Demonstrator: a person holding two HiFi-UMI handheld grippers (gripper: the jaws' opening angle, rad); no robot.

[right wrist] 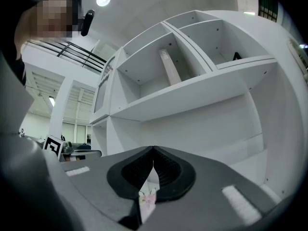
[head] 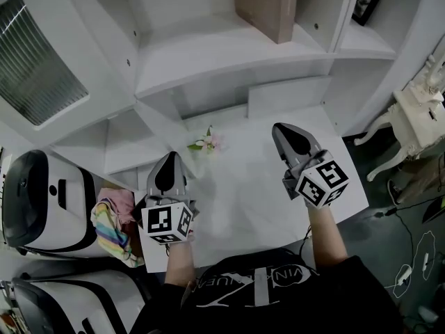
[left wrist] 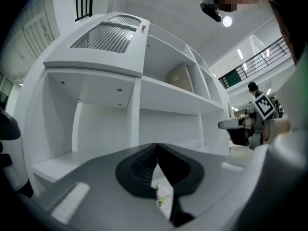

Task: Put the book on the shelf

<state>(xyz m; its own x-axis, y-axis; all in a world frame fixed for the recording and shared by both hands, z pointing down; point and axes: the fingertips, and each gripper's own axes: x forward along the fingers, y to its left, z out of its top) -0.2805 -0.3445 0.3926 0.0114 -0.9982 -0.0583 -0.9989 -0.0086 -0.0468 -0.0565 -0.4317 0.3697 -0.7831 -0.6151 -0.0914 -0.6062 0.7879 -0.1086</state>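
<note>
A tan book [head: 268, 5] stands upright in an upper compartment of the white shelf unit [head: 208, 54]; it also shows in the left gripper view as the book [left wrist: 180, 78] and in the right gripper view as the book [right wrist: 169, 66]. Both grippers hover level over the white table [head: 243, 186] in front of the shelf, well below the book. My left gripper [head: 169, 157] is shut with nothing in it, jaws meeting at the tips [left wrist: 156, 147]. My right gripper [head: 279, 128] is shut and empty too [right wrist: 153, 149].
A small flower sprig [head: 207, 142] lies on the table between the grippers. White rounded machines [head: 42, 200] and a striped cloth [head: 115, 225] sit at the left. A white ornate stand [head: 417, 117] and floor cables are at the right. A framed picture [head: 366, 2] leans in a right shelf compartment.
</note>
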